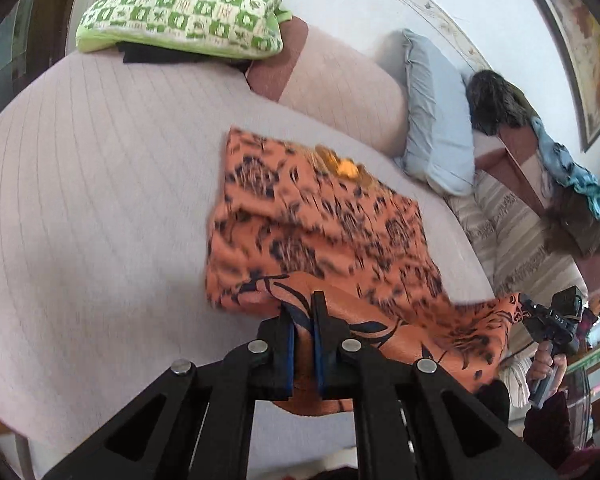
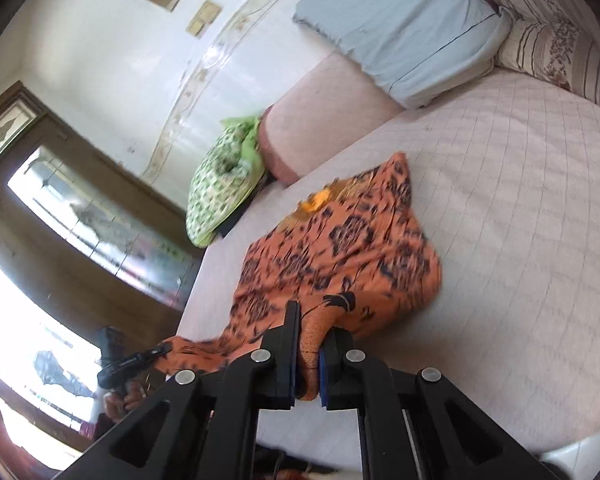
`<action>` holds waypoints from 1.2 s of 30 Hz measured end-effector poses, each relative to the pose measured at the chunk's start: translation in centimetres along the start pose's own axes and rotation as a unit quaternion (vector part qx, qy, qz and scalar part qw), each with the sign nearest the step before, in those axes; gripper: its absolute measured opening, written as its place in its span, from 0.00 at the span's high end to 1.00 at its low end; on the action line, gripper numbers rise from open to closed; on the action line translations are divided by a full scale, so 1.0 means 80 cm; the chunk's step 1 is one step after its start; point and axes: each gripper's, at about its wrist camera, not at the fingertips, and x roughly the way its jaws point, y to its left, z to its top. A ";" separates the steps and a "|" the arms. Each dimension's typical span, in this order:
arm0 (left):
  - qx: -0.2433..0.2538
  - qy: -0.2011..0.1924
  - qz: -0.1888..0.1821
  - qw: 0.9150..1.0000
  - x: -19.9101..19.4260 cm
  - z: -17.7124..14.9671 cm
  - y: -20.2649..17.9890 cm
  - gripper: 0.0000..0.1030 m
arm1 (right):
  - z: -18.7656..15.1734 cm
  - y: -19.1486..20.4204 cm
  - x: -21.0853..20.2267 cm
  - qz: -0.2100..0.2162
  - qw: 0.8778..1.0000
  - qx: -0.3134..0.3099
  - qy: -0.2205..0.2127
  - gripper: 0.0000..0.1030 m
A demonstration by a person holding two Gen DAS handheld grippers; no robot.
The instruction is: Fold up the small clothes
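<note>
An orange garment with a dark blue print (image 1: 308,224) lies partly spread on the pale pink bed cover (image 1: 100,200), with a yellow trim at its far edge. My left gripper (image 1: 305,312) is shut on its near edge and lifts it. My right gripper (image 2: 314,332) is shut on another near edge of the same garment (image 2: 340,248). The right gripper also shows at the right of the left wrist view (image 1: 556,320), with the cloth stretched towards it. The left gripper shows at the lower left of the right wrist view (image 2: 132,360).
A green checked pillow (image 1: 180,12) lies at the far left of the bed, a pink bolster (image 1: 340,80) and a grey-blue pillow (image 1: 436,120) along the wall. A striped pillow (image 1: 512,232) and piled clothes (image 1: 540,152) sit at the right. A window (image 2: 80,216) is beyond the bed's edge.
</note>
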 end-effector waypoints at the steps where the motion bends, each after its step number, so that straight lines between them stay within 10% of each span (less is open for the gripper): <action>1: -0.001 0.000 0.004 1.000 0.006 0.013 0.001 0.93 | 0.015 -0.005 0.009 -0.001 1.000 0.007 -0.004 0.93; 14: -0.049 0.022 0.065 0.996 0.194 0.206 0.039 0.93 | 0.199 -0.117 0.227 -0.057 0.994 0.092 -0.016 0.93; 21: -0.110 0.049 0.076 0.990 0.285 0.243 0.086 0.92 | 0.215 -0.203 0.324 -0.056 0.980 0.189 0.016 0.90; 25: -0.143 0.005 0.030 0.989 0.266 0.234 0.097 0.89 | 0.206 -0.213 0.298 -0.008 0.981 0.192 -0.027 0.89; 27: -0.160 -0.041 0.001 0.986 0.240 0.229 0.101 0.78 | 0.206 -0.211 0.271 0.005 0.980 0.188 -0.058 0.85; 29: -0.191 -0.107 0.023 0.975 0.204 0.220 0.101 0.25 | 0.206 -0.208 0.239 -0.031 0.974 0.201 -0.102 0.49; 30: -0.202 -0.158 0.026 0.966 0.180 0.211 0.098 0.20 | 0.204 -0.205 0.222 -0.044 0.968 0.210 -0.127 0.21; 32: -0.194 -0.203 0.034 0.959 0.144 0.200 0.081 0.20 | 0.206 -0.187 0.194 -0.031 0.968 0.197 -0.154 0.21; 36: -0.143 -0.179 0.125 0.965 0.118 0.160 0.016 0.20 | 0.204 -0.085 0.200 -0.105 0.991 0.030 -0.071 0.24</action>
